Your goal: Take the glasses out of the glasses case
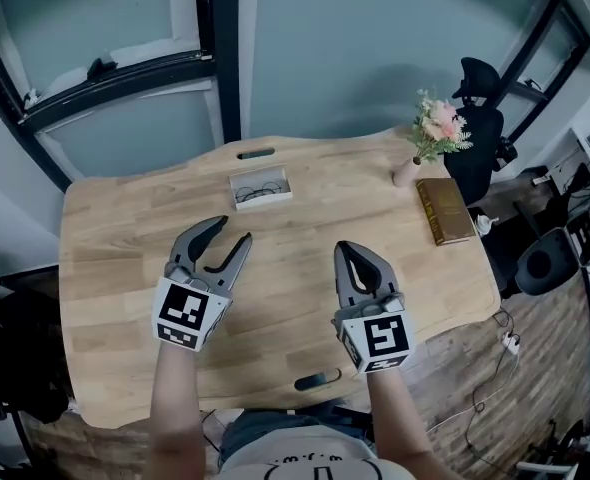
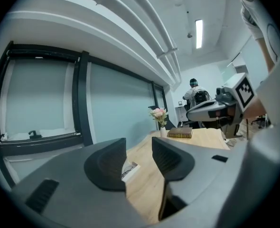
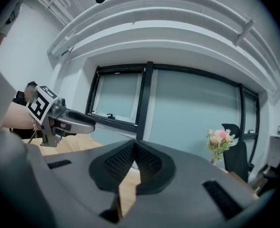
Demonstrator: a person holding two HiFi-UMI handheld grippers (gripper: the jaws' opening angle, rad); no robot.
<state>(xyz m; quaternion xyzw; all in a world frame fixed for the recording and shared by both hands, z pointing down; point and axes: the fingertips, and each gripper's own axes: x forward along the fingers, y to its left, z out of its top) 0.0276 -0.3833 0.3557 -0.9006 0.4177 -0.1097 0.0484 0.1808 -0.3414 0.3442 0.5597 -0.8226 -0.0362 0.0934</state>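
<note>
Wooden table [image 1: 125,268] bears glasses case [image 1: 262,201]; left gripper [image 1: 233,229] fingers released, right gripper [image 1: 342,246] clenched.

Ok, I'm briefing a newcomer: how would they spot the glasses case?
On the wooden table, look near the far edge, just before the slot. The glasses case is the open white box holding glasses; the brown book and flower vase sit off to its right.

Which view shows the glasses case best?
The head view: the whole glasses case lies in plain sight on the table, with the glasses visible inside. The left gripper view shows only one corner of it, partly hidden. The right gripper view does not show it clearly.
</note>
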